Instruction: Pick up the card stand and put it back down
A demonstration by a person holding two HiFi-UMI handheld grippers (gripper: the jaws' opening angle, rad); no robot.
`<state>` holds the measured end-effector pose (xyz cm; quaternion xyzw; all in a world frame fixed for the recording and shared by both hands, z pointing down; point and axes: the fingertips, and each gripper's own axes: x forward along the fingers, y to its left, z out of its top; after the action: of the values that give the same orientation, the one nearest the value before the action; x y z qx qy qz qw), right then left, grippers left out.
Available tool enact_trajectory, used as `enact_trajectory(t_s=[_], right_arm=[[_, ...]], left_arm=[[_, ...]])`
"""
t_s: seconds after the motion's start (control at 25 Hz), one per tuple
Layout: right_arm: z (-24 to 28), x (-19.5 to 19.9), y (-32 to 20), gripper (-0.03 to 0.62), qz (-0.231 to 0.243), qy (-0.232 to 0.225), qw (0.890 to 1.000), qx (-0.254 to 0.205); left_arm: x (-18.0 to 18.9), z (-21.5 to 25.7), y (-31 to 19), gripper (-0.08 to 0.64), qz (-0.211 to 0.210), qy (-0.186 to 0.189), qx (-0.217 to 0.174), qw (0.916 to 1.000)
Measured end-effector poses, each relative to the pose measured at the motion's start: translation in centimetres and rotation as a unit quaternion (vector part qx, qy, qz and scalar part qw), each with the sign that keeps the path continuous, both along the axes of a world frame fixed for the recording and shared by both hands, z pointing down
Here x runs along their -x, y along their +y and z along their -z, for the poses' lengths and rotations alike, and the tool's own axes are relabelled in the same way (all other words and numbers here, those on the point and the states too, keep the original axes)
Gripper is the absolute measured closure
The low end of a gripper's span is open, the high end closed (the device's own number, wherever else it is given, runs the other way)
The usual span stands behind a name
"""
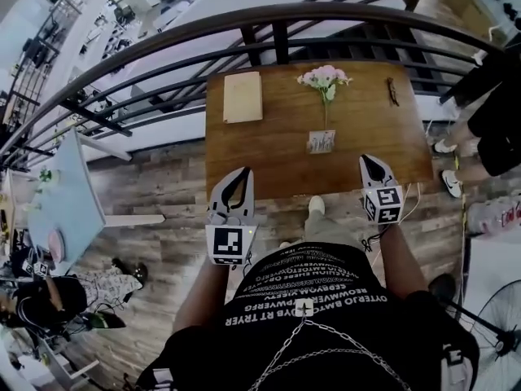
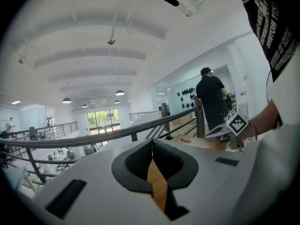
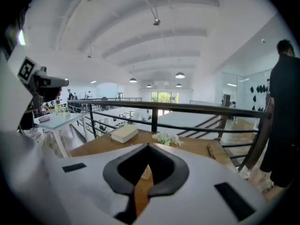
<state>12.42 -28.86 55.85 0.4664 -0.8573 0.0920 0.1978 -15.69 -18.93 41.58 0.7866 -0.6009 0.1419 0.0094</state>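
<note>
The card stand (image 1: 321, 142) is a small white upright card on the wooden table (image 1: 269, 161), near its middle. In the right gripper view the card stand (image 3: 146, 172) shows through the gap below the jaws. My left gripper (image 1: 245, 170) hovers over the table's near edge, left of the stand, shut with nothing in it. My right gripper (image 1: 364, 159) is right of the stand and apart from it, jaws closed and empty. In their own views the left gripper (image 2: 152, 144) and the right gripper (image 3: 148, 146) both show pads meeting.
A pale flat book (image 1: 242, 97) lies at the table's far left. Pink flowers (image 1: 324, 78) lie behind the stand, and a small dark object (image 1: 393, 90) lies far right. A black railing (image 1: 244, 23) borders the far side. A person in black (image 3: 281, 111) stands at the right.
</note>
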Motion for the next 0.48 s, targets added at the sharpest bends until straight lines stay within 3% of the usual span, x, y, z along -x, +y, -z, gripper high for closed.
enact_trajectory(t_s=[0.2, 0.48], right_arm=[[7.7, -0.8, 3.7, 0.578, 0.005, -0.013, 0.998, -0.059], [12.7, -1.6, 8.0, 0.578, 0.002, 0.027, 0.994, -0.103]], left_arm=[[0.1, 1.7, 3.5, 0.531, -0.019, 0.005, -0.017, 0.9997], [-0.1, 2.9, 6.2, 0.531, -0.028, 0.018, -0.039, 0.9987]])
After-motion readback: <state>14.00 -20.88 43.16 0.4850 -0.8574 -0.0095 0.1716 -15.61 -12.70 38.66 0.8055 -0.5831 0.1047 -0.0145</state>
